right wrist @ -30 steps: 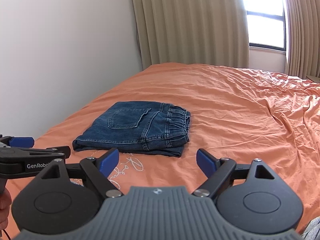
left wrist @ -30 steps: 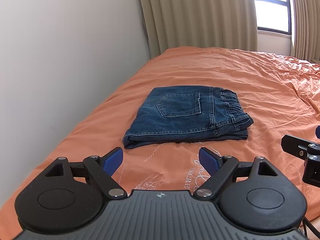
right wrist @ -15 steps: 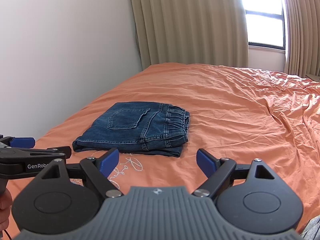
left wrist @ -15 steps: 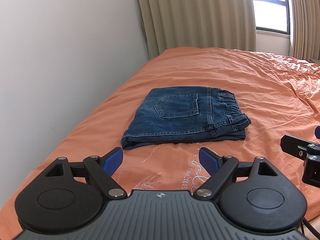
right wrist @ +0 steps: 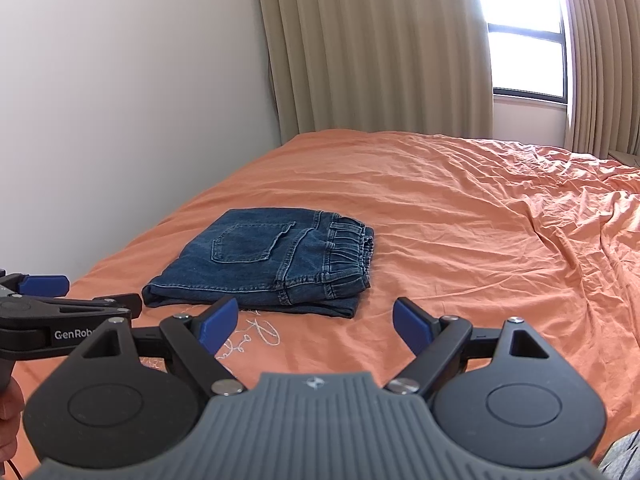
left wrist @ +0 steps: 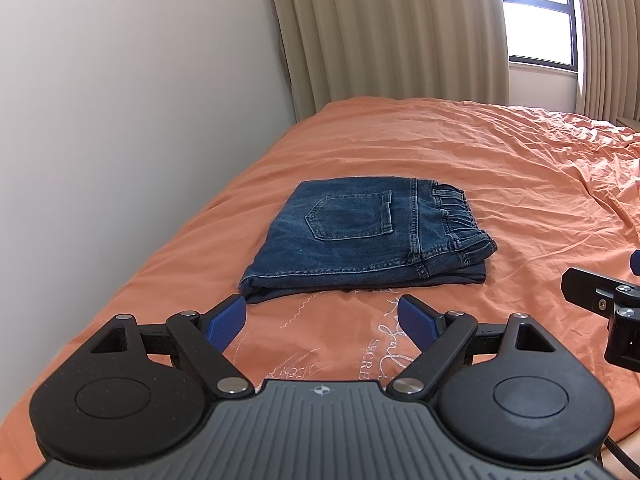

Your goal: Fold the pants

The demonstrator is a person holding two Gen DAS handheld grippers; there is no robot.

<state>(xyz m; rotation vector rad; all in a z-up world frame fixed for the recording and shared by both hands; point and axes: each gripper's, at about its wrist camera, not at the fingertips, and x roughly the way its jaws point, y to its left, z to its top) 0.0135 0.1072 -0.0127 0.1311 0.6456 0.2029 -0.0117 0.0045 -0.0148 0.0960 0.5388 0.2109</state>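
Dark blue jeans lie folded into a compact rectangle on the orange bed, back pocket up, waistband to the right. They also show in the right wrist view. My left gripper is open and empty, just short of the jeans' near edge. My right gripper is open and empty, near the jeans' front right corner. Part of the right gripper shows at the right edge of the left wrist view; the left gripper shows at the left of the right wrist view.
A white wall runs along the bed's left side. Beige curtains and a bright window stand behind the bed. The orange sheet is wrinkled on the right, with white embroidery near me.
Both grippers have drawn back and lifted slightly, so the jeans sit a little farther away. Both stay open and the jeans have not moved.
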